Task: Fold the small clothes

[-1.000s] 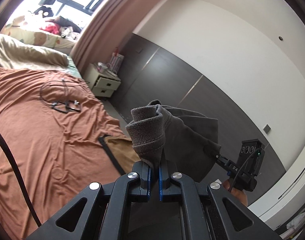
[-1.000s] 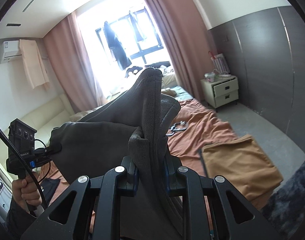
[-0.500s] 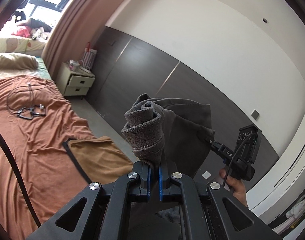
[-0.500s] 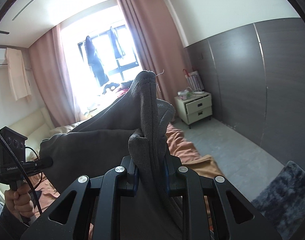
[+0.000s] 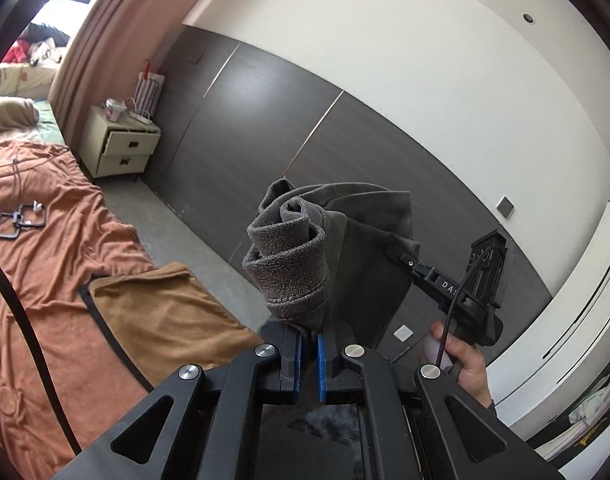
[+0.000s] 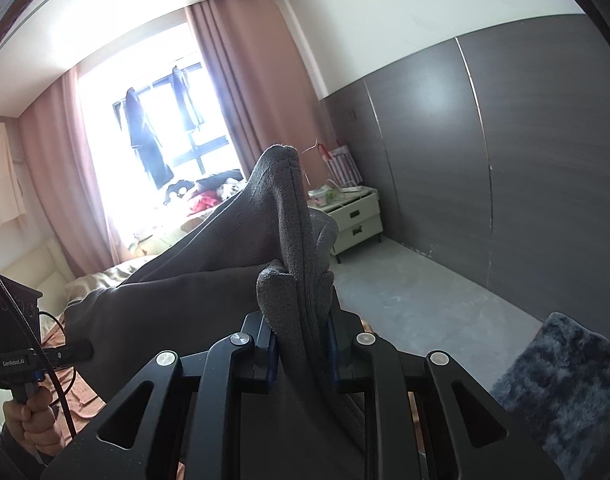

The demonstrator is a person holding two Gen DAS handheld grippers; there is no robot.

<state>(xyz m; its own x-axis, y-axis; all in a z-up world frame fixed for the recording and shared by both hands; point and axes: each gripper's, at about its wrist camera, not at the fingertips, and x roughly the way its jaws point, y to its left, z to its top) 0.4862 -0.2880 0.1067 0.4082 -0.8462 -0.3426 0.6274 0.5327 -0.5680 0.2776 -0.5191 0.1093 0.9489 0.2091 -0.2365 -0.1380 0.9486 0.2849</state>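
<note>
Garment swung off bed toward wall; both grippers' fingers clamped on it.

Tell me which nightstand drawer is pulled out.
The upper drawer of the nightstand: its front juts out past the cabinet, while the lower drawer sits flush. The right view shows the same.

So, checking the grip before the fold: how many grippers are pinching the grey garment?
2. The left gripper clamps one bunched edge of the grey garment; the right gripper clamps another.
</note>
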